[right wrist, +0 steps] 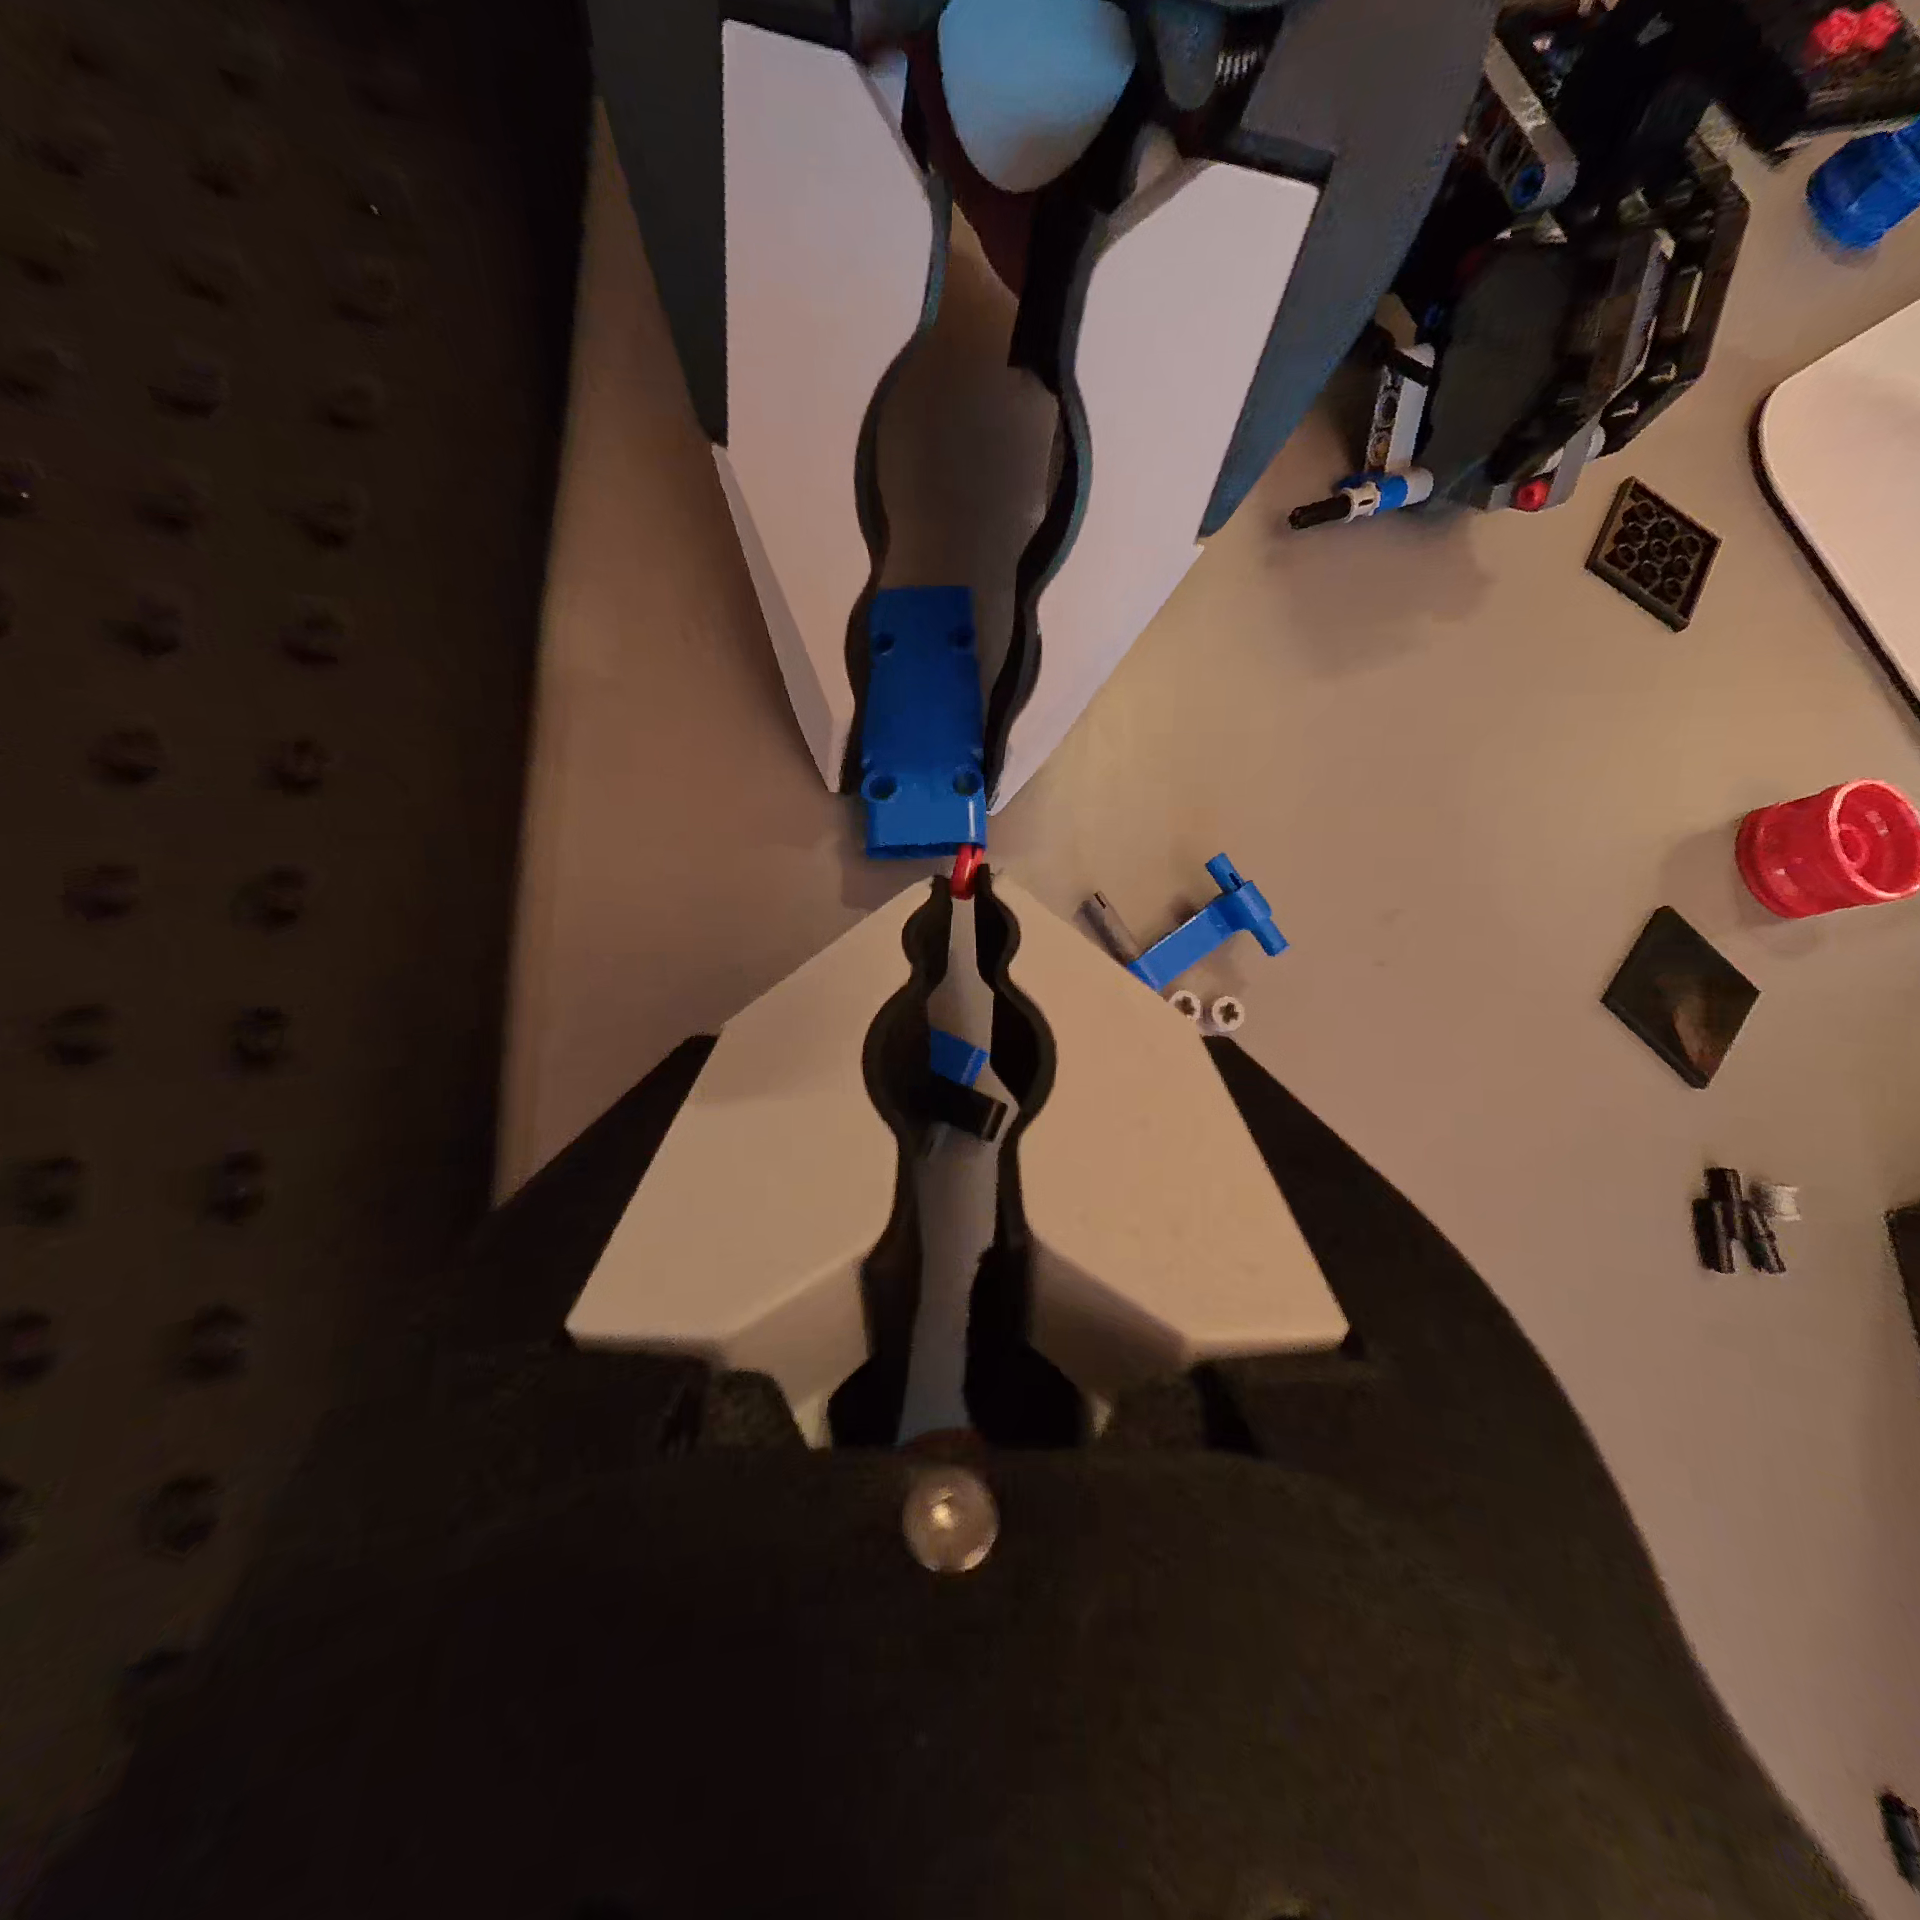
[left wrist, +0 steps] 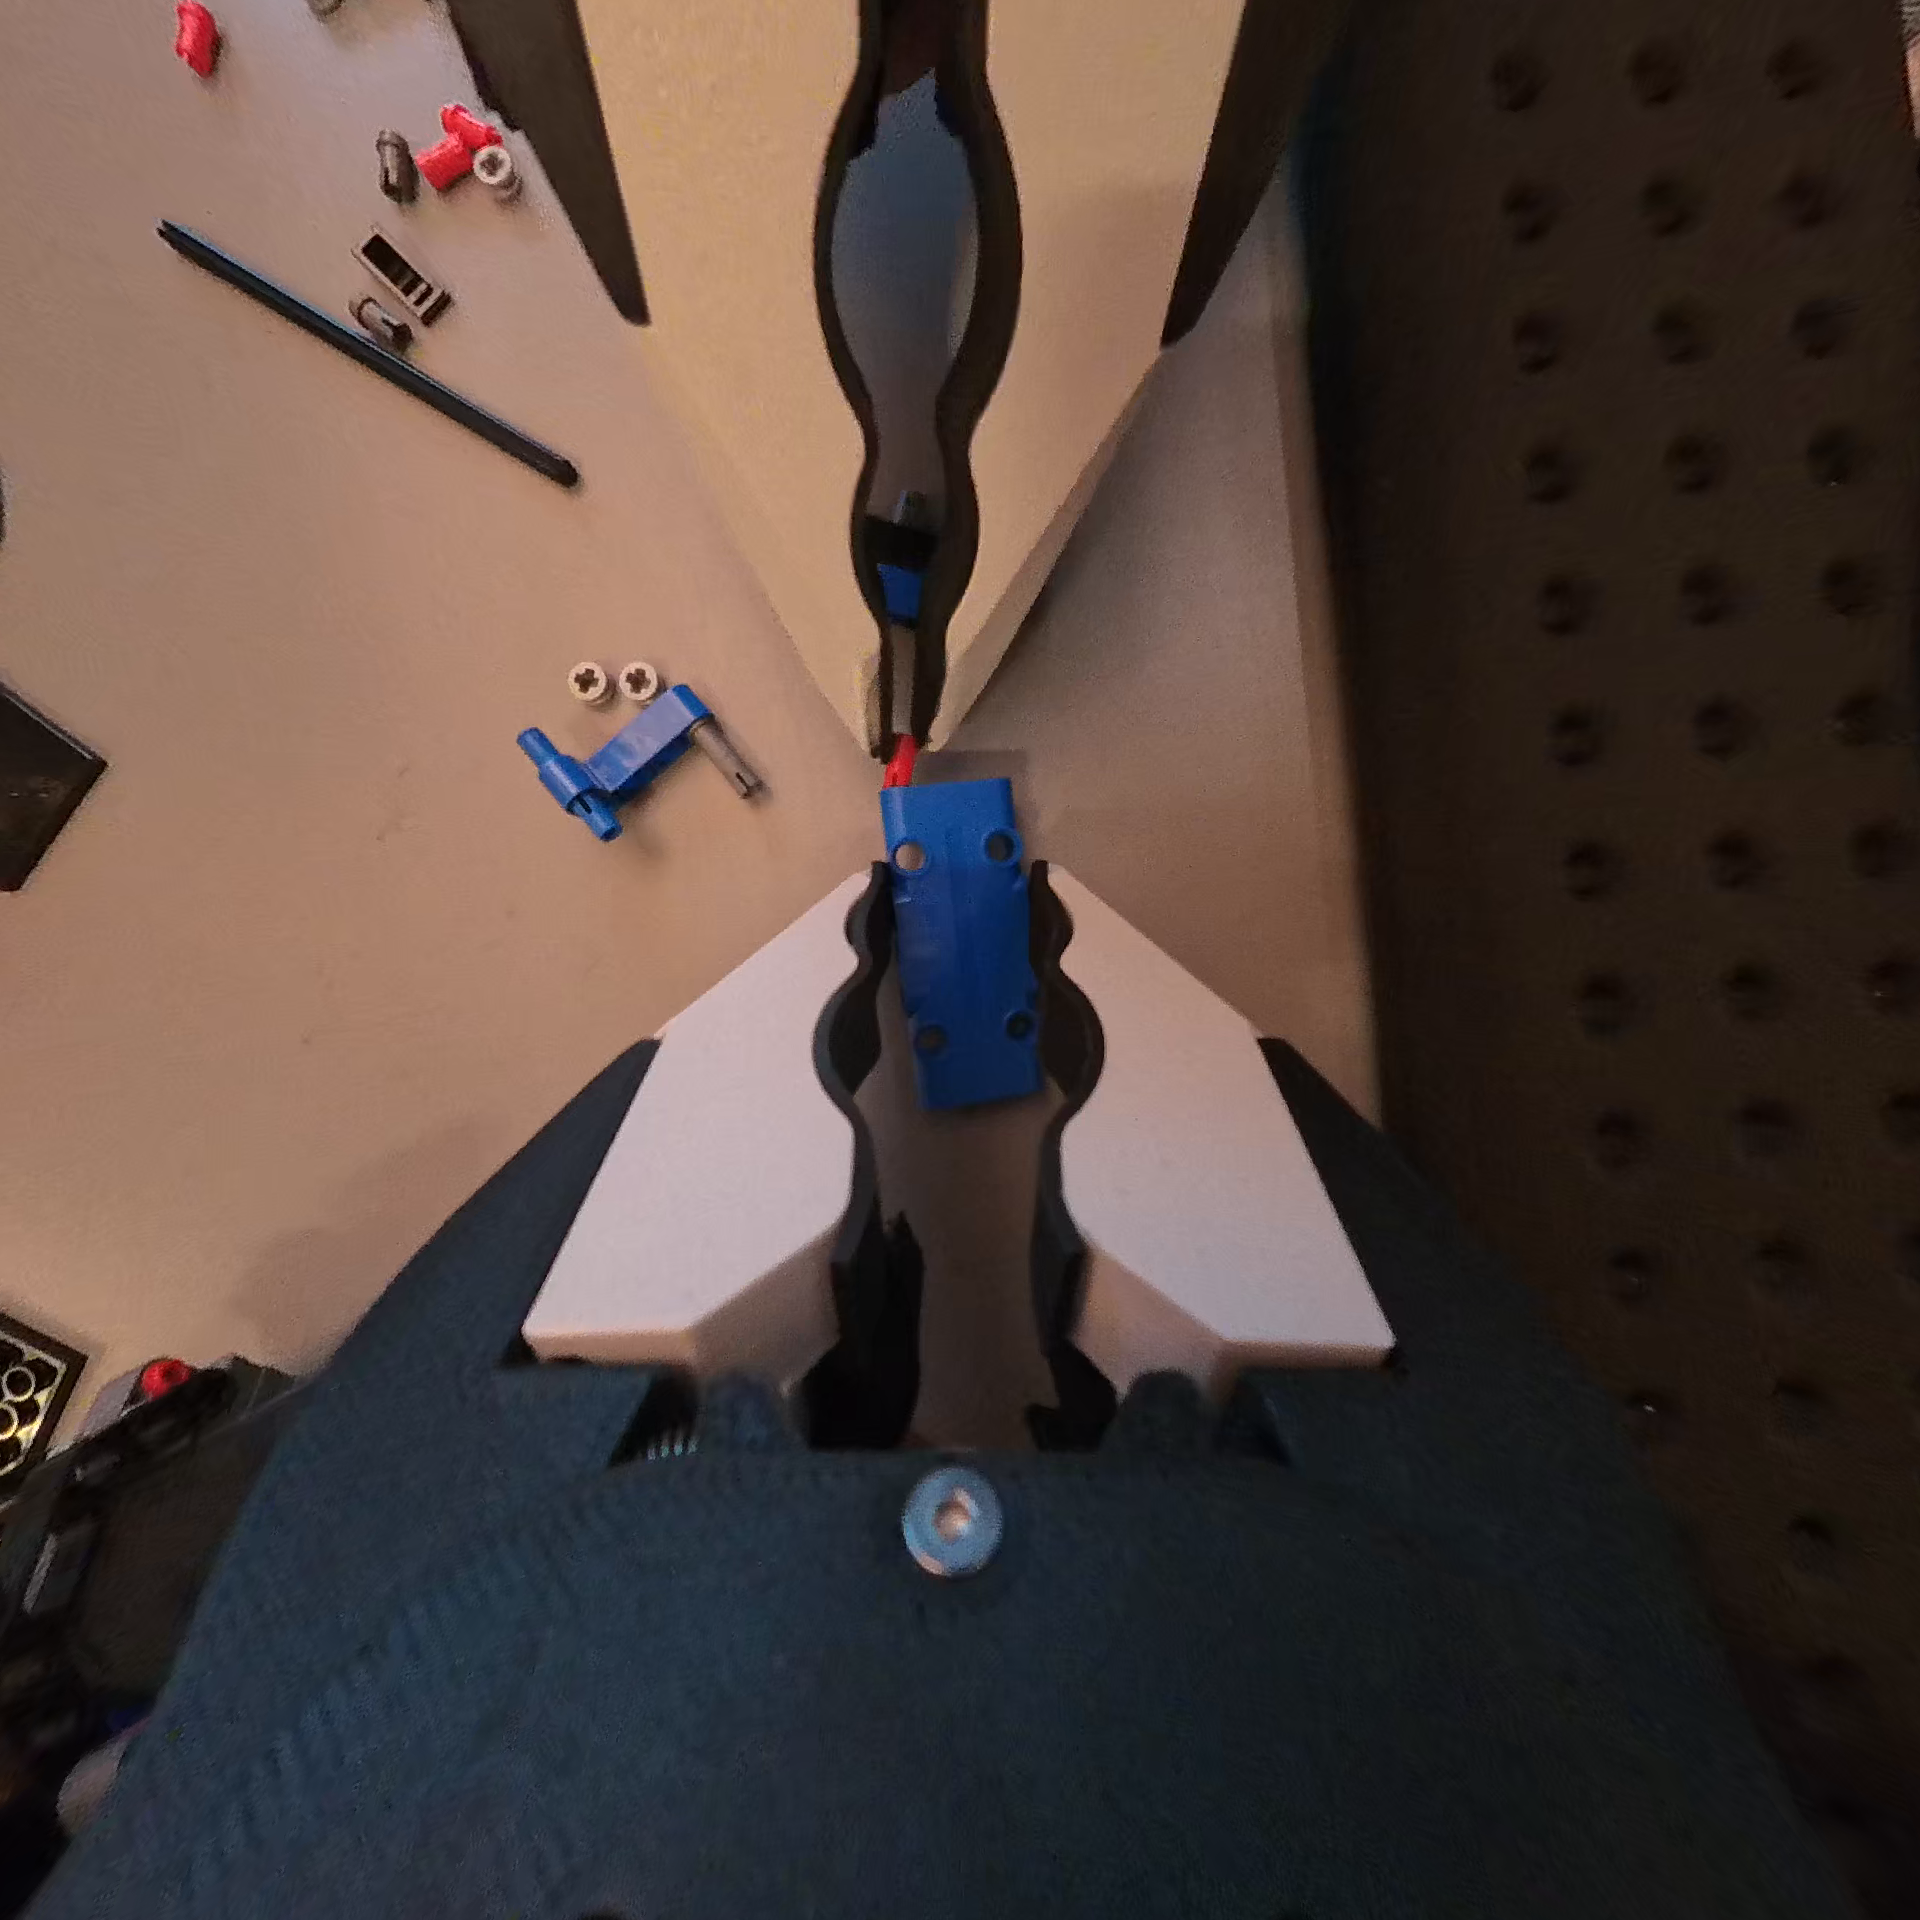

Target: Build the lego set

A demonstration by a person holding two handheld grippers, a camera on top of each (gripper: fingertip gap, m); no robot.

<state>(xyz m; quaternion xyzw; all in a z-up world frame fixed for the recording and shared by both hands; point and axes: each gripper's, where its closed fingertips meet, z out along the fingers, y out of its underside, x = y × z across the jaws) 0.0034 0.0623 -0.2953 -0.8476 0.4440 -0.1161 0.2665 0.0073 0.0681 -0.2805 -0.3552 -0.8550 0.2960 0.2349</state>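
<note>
In the left wrist view my left gripper (left wrist: 956, 883) is shut on a blue panel piece (left wrist: 961, 935) with pin holes at its corners, held above the tan table (left wrist: 312, 987). My right gripper (left wrist: 904, 738) faces it from the top, shut on a small red pin (left wrist: 902, 767) that touches the panel's far end. In the right wrist view my right gripper (right wrist: 963, 888) pinches the red pin (right wrist: 966, 868) at its tips, against a corner of the blue panel (right wrist: 920, 717) held by the left gripper (right wrist: 914, 800). A small blue and black part (right wrist: 961, 1070) sits further back between the right fingers.
A blue crank-like assembly (right wrist: 1210, 930) and two tan bushes (left wrist: 613, 683) lie on the table nearby. A black axle (left wrist: 364, 348), red pins (left wrist: 452, 151), a partly built black model (right wrist: 1558, 312), red (right wrist: 1829, 862) and blue (right wrist: 1865, 187) hubs, and black tiles (right wrist: 1652, 551) lie around. A black perforated board (left wrist: 1662, 727) borders one side. My two grippers' fingertips are within a few centimetres of each other.
</note>
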